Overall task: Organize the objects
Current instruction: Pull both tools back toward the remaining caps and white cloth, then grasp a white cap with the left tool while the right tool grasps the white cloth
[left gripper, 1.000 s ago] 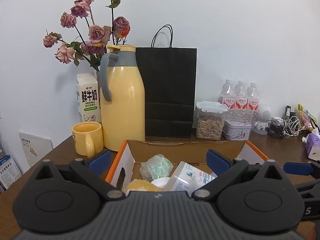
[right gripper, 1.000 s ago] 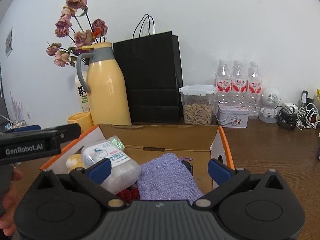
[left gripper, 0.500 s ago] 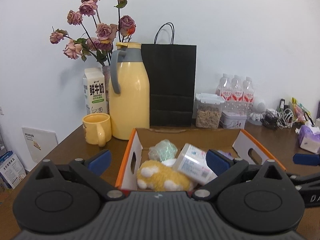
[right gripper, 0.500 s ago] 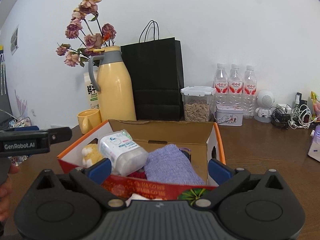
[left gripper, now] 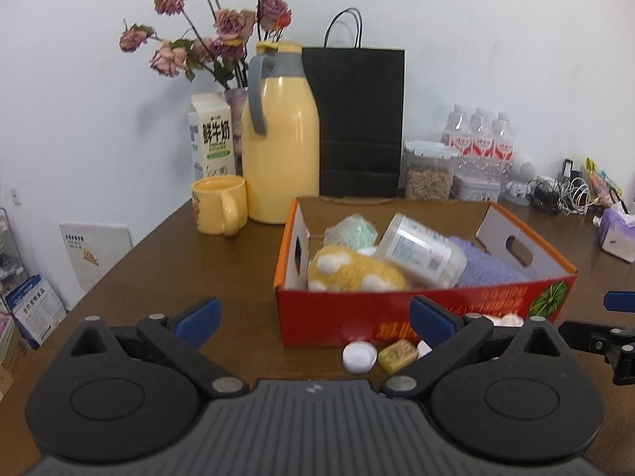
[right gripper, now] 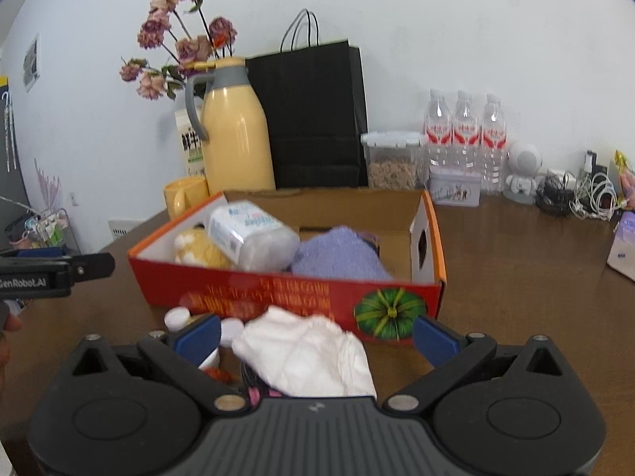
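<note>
A red cardboard box (left gripper: 424, 305) is seen on the brown tabletop (left gripper: 166, 277), ahead of both cameras. In it are held a yellow plush toy (left gripper: 353, 271), a clear plastic jar (left gripper: 420, 252) lying on its side, a purple cloth (left gripper: 490, 269) and a pale green bundle (left gripper: 351, 230).

The left gripper (left gripper: 313, 317) is held with its fingers spread wide, nothing between them. In the left wrist view, a white cap (left gripper: 359, 356) and a tan block (left gripper: 398, 354) are found on the tabletop just in front of the box, at about 5 o'clock from the plush toy.

The right gripper (right gripper: 315, 335) is likewise spread apart and grips nothing. Between its fingers, a crumpled white cloth (right gripper: 305, 351) is seen lying on the tabletop, close to the box's front wall, at about 6 o'clock from the jar. Small white caps (right gripper: 177, 316) are seen at 9 o'clock from the cloth.

Behind the box, at 12 o'clock, a yellow thermos jug (left gripper: 279, 146), a black paper bag (left gripper: 359, 119), a yellow mug (left gripper: 218, 204) and a milk carton (left gripper: 212, 135) are stood against the wall.
</note>
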Available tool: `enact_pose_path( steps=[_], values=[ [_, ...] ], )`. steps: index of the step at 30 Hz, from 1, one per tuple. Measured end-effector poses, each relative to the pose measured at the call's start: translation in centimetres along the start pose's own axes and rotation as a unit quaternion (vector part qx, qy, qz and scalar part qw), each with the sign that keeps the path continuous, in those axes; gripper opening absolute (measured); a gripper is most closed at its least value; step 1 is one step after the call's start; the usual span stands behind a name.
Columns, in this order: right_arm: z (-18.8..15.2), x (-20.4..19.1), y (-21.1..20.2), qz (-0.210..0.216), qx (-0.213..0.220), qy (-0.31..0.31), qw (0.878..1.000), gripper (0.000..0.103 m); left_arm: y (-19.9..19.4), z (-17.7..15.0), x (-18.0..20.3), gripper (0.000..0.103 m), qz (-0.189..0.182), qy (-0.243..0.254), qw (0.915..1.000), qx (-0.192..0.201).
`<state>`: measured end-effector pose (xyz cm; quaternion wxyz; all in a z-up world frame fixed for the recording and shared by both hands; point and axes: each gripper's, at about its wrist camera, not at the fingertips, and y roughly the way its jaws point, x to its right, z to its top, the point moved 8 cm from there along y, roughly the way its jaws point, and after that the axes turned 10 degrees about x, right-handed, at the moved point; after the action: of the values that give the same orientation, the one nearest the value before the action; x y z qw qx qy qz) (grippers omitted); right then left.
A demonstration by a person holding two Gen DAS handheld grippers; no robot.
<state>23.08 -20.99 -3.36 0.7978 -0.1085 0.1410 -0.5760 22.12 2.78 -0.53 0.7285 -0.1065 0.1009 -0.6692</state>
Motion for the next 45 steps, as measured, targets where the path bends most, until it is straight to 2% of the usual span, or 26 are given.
enact_pose_path(
  steps=[10,25,28,33,38,39,40,41,43,44,45],
  values=[
    [-3.3,1.0,0.7,-0.007,-0.042,0.003,0.999,0.103,0.7,-3.5,-1.2,0.103,0.01,-0.008,0.9988,-0.048],
    [-3.9,0.6,6.4,0.044,-0.107,0.029,0.993,0.103,3.2,-4.7,-1.3,0.103,0.004,0.001,0.9967,-0.081],
    [-4.0,0.8,6.5,0.051,-0.106,0.041,0.992,0.1,4.4,-4.9,-0.8,0.103,-0.002,0.012,0.9954,-0.095],
    [-3.6,0.9,6.1,0.055,-0.087,0.049,0.993,0.087,6.9,-6.2,0.5,0.103,-0.016,0.019,0.9904,-0.136],
    [-3.5,0.9,5.9,0.055,-0.075,0.046,0.995,0.085,8.0,-6.2,1.1,0.102,-0.01,0.028,0.9917,-0.125],
    [-3.5,1.0,5.9,0.056,-0.074,0.049,0.994,0.084,8.1,-6.1,1.1,0.1,-0.007,0.031,0.9923,-0.119],
    [-3.5,1.1,5.9,0.057,-0.073,0.052,0.994,0.084,8.2,-6.0,1.2,0.089,-0.006,0.032,0.9929,-0.114],
    [-3.5,1.1,5.9,0.058,-0.072,0.055,0.994,0.084,8.3,-6.1,1.3,0.084,-0.011,0.03,0.993,-0.114],
    [-3.6,1.1,5.8,0.059,-0.07,0.058,0.994,0.084,8.5,-6.3,1.5,0.058,-0.03,0.016,0.9919,-0.122],
    [-3.6,1.2,5.8,0.059,-0.07,0.059,0.994,0.084,8.5,-6.3,1.6,0.054,-0.031,0.019,0.9925,-0.117],
    [-3.6,1.2,5.8,0.059,-0.07,0.059,0.994,0.084,8.4,-6.2,1.7,0.039,-0.037,0.021,0.9926,-0.114]
  ],
)
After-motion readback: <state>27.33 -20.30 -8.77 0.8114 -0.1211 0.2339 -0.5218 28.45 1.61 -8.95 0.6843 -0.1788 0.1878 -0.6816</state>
